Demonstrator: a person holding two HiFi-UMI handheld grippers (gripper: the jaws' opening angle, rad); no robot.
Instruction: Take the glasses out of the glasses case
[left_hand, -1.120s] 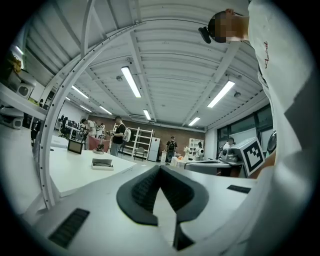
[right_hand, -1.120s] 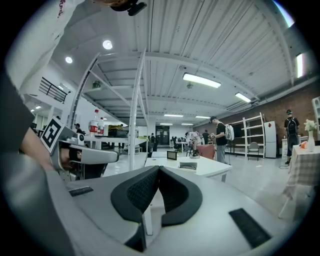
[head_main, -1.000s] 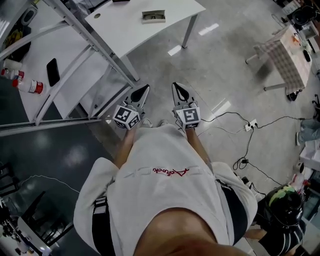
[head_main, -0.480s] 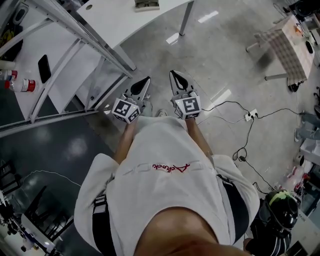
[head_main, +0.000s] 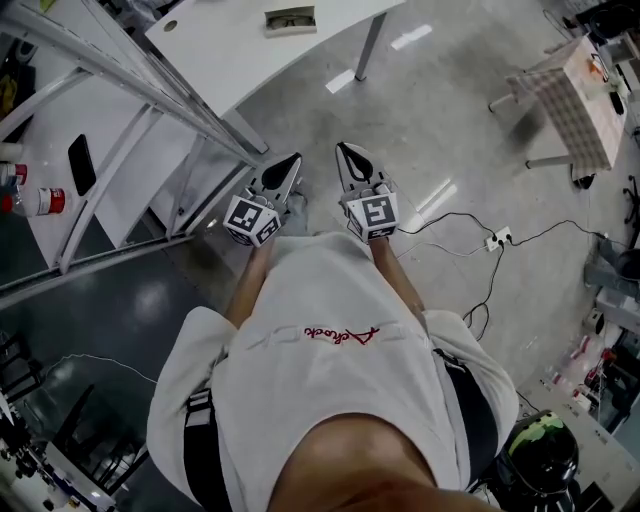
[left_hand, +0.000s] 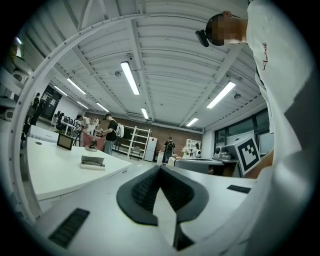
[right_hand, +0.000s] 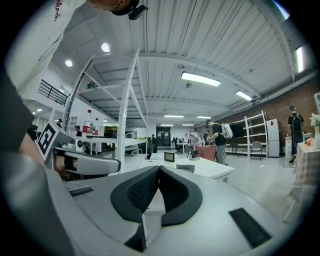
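Observation:
The glasses case (head_main: 291, 20), a small grey-green box, lies shut on the white table (head_main: 230, 50) at the top of the head view, far from both grippers. It is also small in the left gripper view (left_hand: 93, 162) and the right gripper view (right_hand: 185, 167). My left gripper (head_main: 292, 160) and right gripper (head_main: 343, 148) are held side by side against the person's white shirt, above the floor, pointing toward the table. Both pairs of jaws are closed together with nothing between them, as the left gripper (left_hand: 160, 167) and right gripper (right_hand: 159, 167) show in their own views. No glasses are visible.
A slanted metal frame (head_main: 150, 95) stands at the left over a second white surface holding a black phone (head_main: 80, 165) and a bottle (head_main: 40, 200). Cables and a power strip (head_main: 500, 238) lie on the concrete floor at right. A cloth-covered small table (head_main: 575, 95) stands far right.
The head view has drifted a little, so the table and case sit slightly higher and further left. Both grippers stay shut and close to the body.

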